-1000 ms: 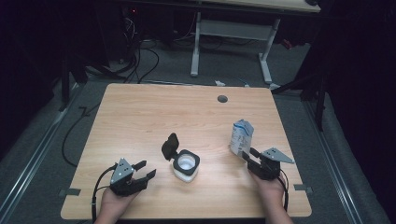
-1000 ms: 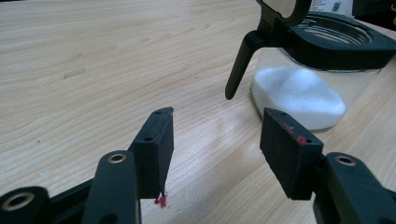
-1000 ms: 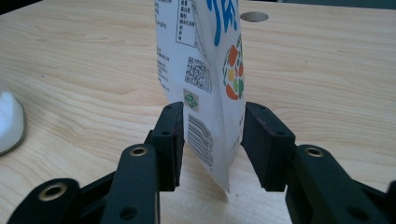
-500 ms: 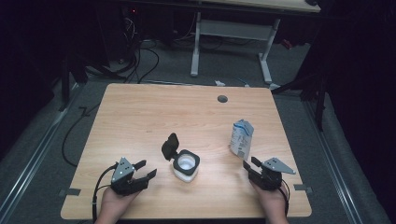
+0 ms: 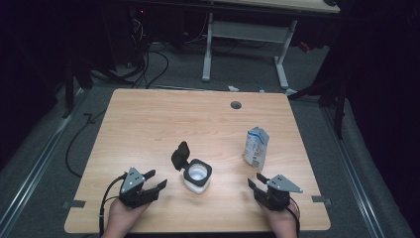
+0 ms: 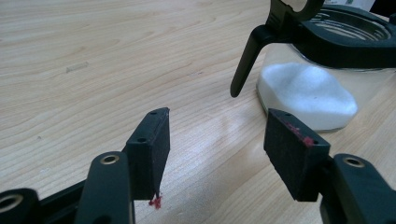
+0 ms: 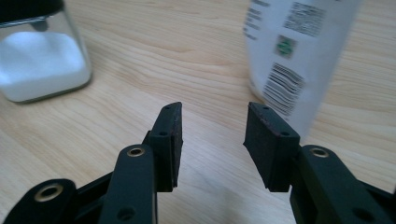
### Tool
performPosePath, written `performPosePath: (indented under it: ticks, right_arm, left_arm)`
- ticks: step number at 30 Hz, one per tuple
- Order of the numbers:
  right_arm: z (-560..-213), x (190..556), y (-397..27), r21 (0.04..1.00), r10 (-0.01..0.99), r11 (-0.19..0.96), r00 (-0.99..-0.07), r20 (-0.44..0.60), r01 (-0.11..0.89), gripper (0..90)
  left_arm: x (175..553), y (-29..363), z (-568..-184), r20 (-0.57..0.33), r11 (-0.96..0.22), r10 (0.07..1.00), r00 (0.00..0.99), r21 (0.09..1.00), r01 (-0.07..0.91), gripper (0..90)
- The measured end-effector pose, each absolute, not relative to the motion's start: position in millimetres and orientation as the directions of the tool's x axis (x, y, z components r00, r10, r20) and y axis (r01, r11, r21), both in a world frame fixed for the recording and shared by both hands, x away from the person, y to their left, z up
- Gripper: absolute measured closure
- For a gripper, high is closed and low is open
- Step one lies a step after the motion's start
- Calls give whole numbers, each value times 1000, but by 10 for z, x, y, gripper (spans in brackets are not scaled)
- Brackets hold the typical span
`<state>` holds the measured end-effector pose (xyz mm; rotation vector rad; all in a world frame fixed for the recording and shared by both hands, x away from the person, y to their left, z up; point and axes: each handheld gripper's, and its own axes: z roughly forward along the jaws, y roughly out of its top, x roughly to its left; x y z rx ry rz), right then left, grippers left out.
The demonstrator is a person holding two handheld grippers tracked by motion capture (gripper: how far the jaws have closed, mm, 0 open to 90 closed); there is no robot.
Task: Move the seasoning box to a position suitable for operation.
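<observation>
A clear glass jar point(image 5: 198, 177) of white powder stands near the table's front middle, its black flip lid point(image 5: 180, 155) hinged open to the left. A white printed pouch point(image 5: 256, 147) stands upright to its right. My left gripper point(image 5: 154, 180) rests low at the front left, open and empty, pointing toward the jar. In the left gripper view the jar point(image 6: 308, 98) is just beyond the right jaw of the gripper point(image 6: 217, 116). My right gripper point(image 5: 256, 181) sits open and empty in front of the pouch. In the right gripper view the gripper point(image 7: 215, 109) faces bare wood between the jar point(image 7: 42, 65) and the pouch point(image 7: 294, 60).
The wooden table point(image 5: 148, 124) has a round cable hole point(image 5: 236, 105) near its far edge. Behind it stand a white desk frame point(image 5: 208, 49) and loose cables point(image 5: 148, 64) on the grey floor. Dark cables trail from both grippers over the front edge.
My right gripper has drawn back from the pouch toward the table's front edge, leaving a gap between them. The left gripper, the jar and the pouch have stayed where they were.
</observation>
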<state>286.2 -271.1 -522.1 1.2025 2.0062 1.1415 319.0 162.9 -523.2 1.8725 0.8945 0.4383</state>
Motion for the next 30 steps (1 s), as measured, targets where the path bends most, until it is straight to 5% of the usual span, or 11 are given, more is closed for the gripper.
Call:
performPosePath:
  ticks: [15, 30]
  right_arm:
    - [-5223, 2925, -2230, 866, 842, 305, -537, -50, 397, 647]
    - [-5202, 3022, -1886, 876, 829, 302, -558, -46, 376, 776]
  left_arm:
    - [3187, 1625, -5253, -64, -260, 756, 651, 884, 389, 451]
    - [3217, 1606, -5200, -104, -217, 770, 629, 885, 411, 621]
